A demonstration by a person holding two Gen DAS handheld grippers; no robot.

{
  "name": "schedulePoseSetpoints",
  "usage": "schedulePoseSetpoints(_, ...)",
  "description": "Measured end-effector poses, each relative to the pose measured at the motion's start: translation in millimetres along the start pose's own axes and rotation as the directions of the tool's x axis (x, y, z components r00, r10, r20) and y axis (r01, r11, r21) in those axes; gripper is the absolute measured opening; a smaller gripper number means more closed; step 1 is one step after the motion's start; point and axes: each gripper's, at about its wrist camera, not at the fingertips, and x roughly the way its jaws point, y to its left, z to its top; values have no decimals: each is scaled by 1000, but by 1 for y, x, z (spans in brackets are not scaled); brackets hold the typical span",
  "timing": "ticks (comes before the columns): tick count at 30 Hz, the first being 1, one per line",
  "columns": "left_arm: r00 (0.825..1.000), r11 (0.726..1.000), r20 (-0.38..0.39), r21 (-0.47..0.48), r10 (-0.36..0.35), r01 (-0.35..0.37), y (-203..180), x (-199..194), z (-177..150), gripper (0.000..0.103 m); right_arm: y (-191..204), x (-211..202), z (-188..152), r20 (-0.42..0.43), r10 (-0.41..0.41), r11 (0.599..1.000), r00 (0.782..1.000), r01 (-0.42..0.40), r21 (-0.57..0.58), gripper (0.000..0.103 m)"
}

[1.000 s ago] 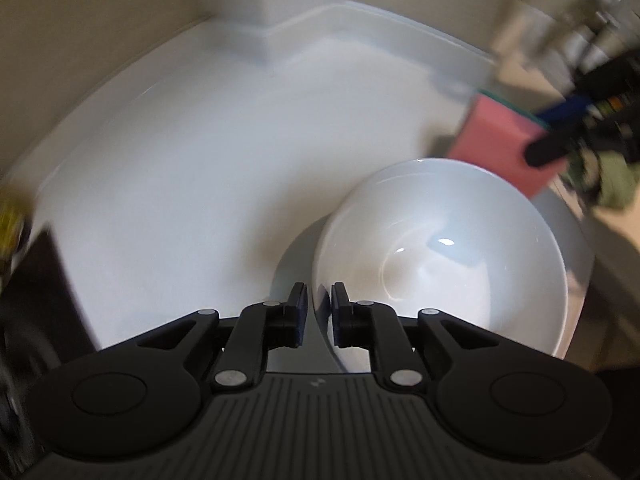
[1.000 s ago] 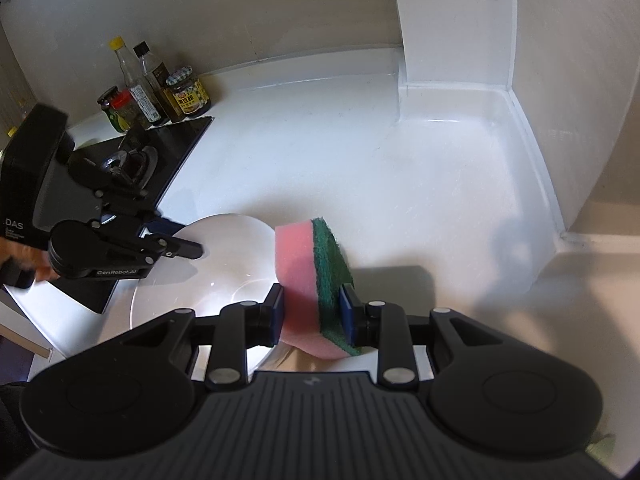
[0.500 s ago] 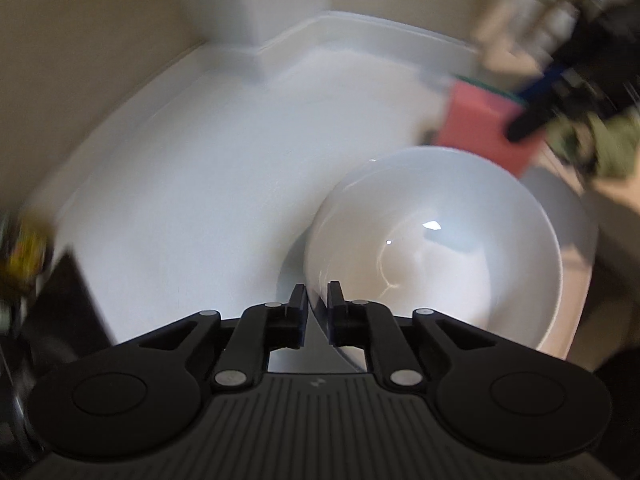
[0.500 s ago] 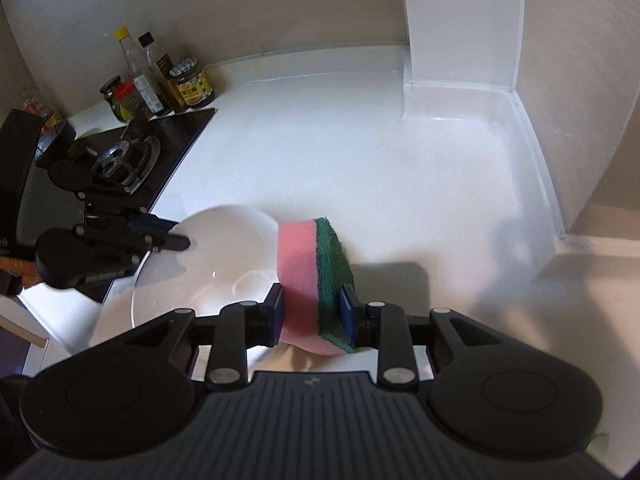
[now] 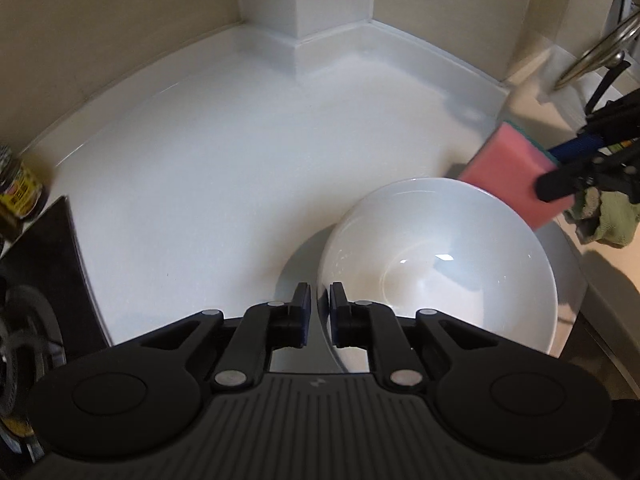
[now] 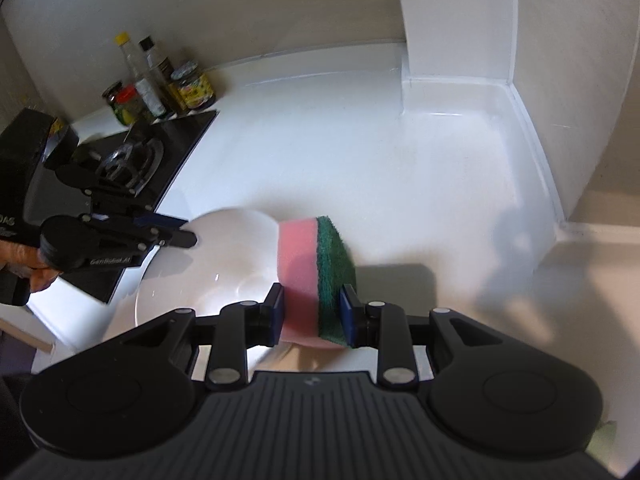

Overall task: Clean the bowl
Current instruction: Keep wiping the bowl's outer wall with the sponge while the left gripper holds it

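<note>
A white bowl (image 5: 436,264) stands on the white counter (image 5: 220,160). My left gripper (image 5: 320,308) straddles its near-left rim, one finger outside and one inside, its jaws closing tight onto the thin edge. In the right wrist view the bowl (image 6: 224,264) lies low at left, with the left gripper (image 6: 188,236) at its far-left rim. My right gripper (image 6: 312,316) is shut on a pink sponge with a green scouring side (image 6: 316,264), held just above the bowl's right edge. The left wrist view shows the sponge (image 5: 508,176) over the bowl's far-right rim.
A black stove (image 6: 132,160) sits left of the bowl, with sauce bottles and jars (image 6: 160,84) behind it. A white pillar (image 6: 456,20) fills the back corner. A green cloth (image 5: 608,220) and a metal tap (image 5: 600,48) lie to the right. A person's hand (image 6: 24,260) holds the left gripper.
The left gripper's jaws have drawn together from a wider gap onto the bowl's rim. The right gripper and sponge have stayed where they were.
</note>
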Motion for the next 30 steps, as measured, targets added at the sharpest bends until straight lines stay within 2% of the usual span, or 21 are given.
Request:
schedulePoseSetpoints(2, 1000, 996, 9, 85, -16, 15, -1, 2, 2, 7, 1, -2, -1, -11, 3, 1000, 1000, -4, -20, 25)
schedulePoseSetpoints(4, 999, 981, 17, 189, -43, 39, -1, 5, 6, 7, 0, -2, 4, -6, 6, 1000, 1000, -6, -22, 25)
schedulePoseSetpoints(7, 997, 939, 19, 337, -79, 68, -6, 9, 11, 9, 0, 2, 13, 14, -3, 1000, 1000, 4, -25, 25)
schedulePoseSetpoints(8, 996, 926, 17, 369, -88, 75, -7, 11, 14, 9, 1, 5, 17, 21, -10, 1000, 1000, 11, -25, 25)
schedulePoseSetpoints(9, 995, 925, 15, 372, -95, 82, -6, 12, 17, 9, 1, 7, 19, 25, -14, 1000, 1000, 14, -24, 25)
schedulePoseSetpoints(10, 995, 933, 16, 349, -95, 83, -5, 12, 19, 9, 1, 9, 21, 26, -14, 1000, 1000, 15, -21, 25)
schedulePoseSetpoints(12, 999, 974, 15, 221, -52, 47, 0, 8, 22, 11, 0, 12, 22, 27, -11, 1000, 1000, 12, -14, 25)
schedulePoseSetpoints(14, 1000, 997, 0, 81, -10, 10, 4, 2, 19, 14, 1, 11, 19, 26, 0, 1000, 1000, 0, -13, 25)
schedulePoseSetpoints(15, 1000, 1000, -5, 6, 5, -5, 5, -2, 14, 13, 2, 10, 17, 25, 4, 1000, 1000, -4, -14, 25)
schedulePoseSetpoints(16, 1000, 1000, -9, -29, 11, -11, 5, -3, 10, 13, 3, 9, 15, 23, 7, 1000, 1000, -6, -14, 25)
schedulePoseSetpoints(19, 1000, 999, -6, -47, 16, -16, 2, -2, -2, 10, 6, 4, 10, 6, 7, 1000, 1000, -7, -29, 25)
schedulePoseSetpoints(20, 1000, 1000, -3, -27, 7, -7, 1, -1, -3, 6, 8, 2, 8, -6, 10, 999, 1000, -11, -44, 25)
schedulePoseSetpoints(22, 1000, 999, 1, 39, -2, 2, 0, 0, -2, 7, 9, 1, 9, -19, 16, 998, 1000, -17, -58, 25)
schedulePoseSetpoints(24, 1000, 987, 14, 159, -17, 15, -4, 2, 1, 7, 7, 1, 12, -20, 22, 998, 1000, -23, -53, 25)
schedulePoseSetpoints(26, 999, 951, 31, 309, -29, 18, -13, 6, 4, 11, 7, 3, 18, -4, 12, 999, 1000, -12, -46, 25)
schedulePoseSetpoints(27, 999, 919, 37, 394, -39, 21, -20, 11, 8, 12, 7, 5, 21, 3, 3, 999, 1000, -3, -44, 25)
schedulePoseSetpoints(28, 998, 903, 37, 428, -51, 30, -22, 15, 11, 12, 7, 6, 22, 5, -3, 999, 1000, 4, -42, 25)
schedulePoseSetpoints(30, 997, 916, 36, 398, -75, 54, -18, 17, 18, 11, 7, 10, 25, 10, -17, 999, 1000, 18, -39, 25)
